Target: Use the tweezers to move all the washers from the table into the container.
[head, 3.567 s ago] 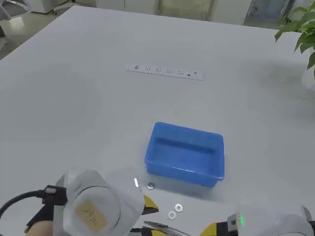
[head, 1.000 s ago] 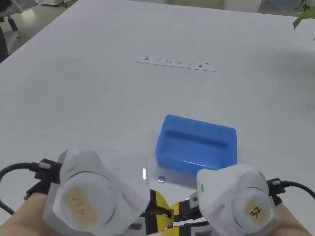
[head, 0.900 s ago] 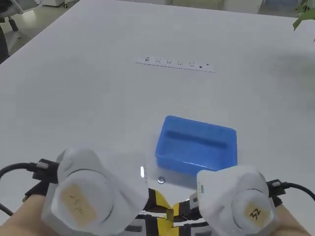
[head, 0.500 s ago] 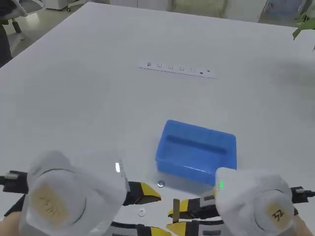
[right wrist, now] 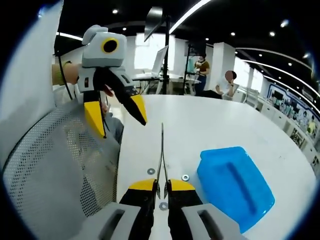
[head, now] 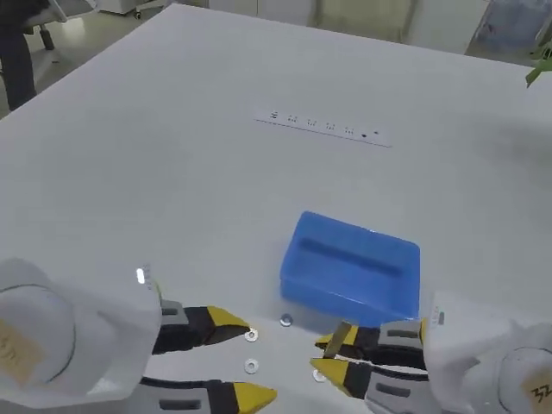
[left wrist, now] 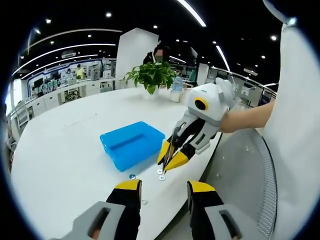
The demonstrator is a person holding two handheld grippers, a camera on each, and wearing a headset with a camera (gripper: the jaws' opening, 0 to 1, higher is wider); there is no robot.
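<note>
Nearest the viewer, at six o'clock in the head view, two hand-held grippers point inward over a white table. The left gripper, at seven o'clock, has its yellow-tipped jaws spread apart and holds nothing. The right gripper, at five o'clock, has its jaws pinched on the rear of slim metal tweezers, which run straight ahead in the right gripper view. The tweezer tips look close together, and it cannot be told whether they carry anything.

Four small washers lie loose on the table between and just beyond the two grippers, all outside the container. The farthest washer sits just beside the near wall of the blue container, which stands at the washers' one o'clock and looks empty. Farther off, at twelve o'clock, a power strip lies flat.

To pick well, it is probably best to lower the tweezer tips to straddle one washer's rim. A gentle squeeze should keep the flat ring from skidding, and the left gripper should stay clear.
</note>
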